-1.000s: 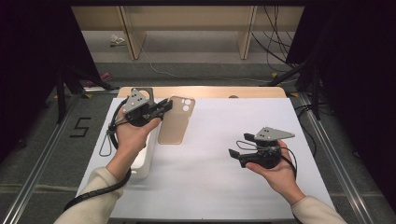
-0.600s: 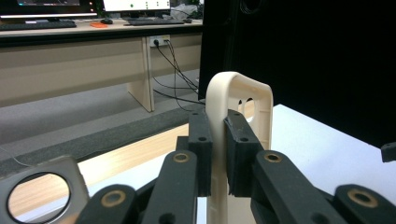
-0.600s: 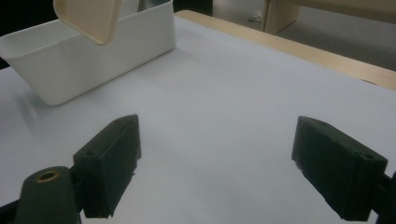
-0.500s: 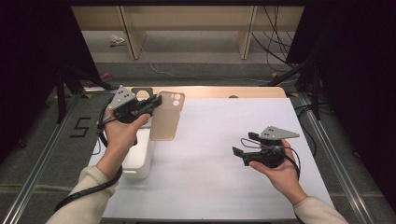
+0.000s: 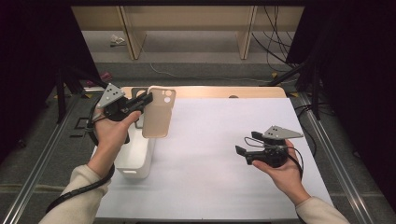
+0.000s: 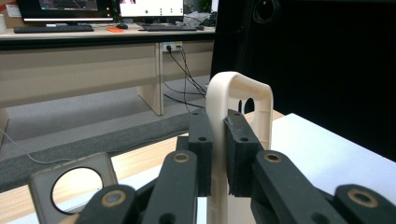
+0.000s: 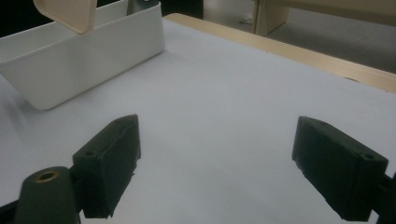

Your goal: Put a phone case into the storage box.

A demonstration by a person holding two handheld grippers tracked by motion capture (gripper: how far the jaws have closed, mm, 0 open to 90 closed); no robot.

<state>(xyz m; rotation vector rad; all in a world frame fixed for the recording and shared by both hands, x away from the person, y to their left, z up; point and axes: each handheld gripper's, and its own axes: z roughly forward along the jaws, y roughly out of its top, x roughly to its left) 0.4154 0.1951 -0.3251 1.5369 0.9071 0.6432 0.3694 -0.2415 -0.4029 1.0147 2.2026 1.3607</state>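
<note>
Phone case: a beige phone case (image 5: 159, 113), camera cut-out at its far end, is pinched by one long edge in the left claw (image 5: 145, 100); in the left gripper view the case (image 6: 233, 100) stands on edge between the two black pads.
Long axis: it runs away from the person and hangs clear of the desk, crosswise to the claw's reach, so the case lies just past the claw tips on their right.
Left claw: narrow, jaws clamped on the case wall, held above the far end of the bin.
Bin: a white rectangular bin (image 5: 135, 156) sits below and slightly nearer the person than the claw; the case's near end overhangs its right wall. This gap looks like the one the next move must close, probably by lowering and tilting the case in.
Second case: a grey phone case (image 6: 74, 184) with a round cut-out lies behind the claw.
Right claw: the right claw (image 5: 241, 154) stands wide and holds nothing, well apart over the bare white desk (image 5: 219, 116).
Nearer hand: the left.
</note>
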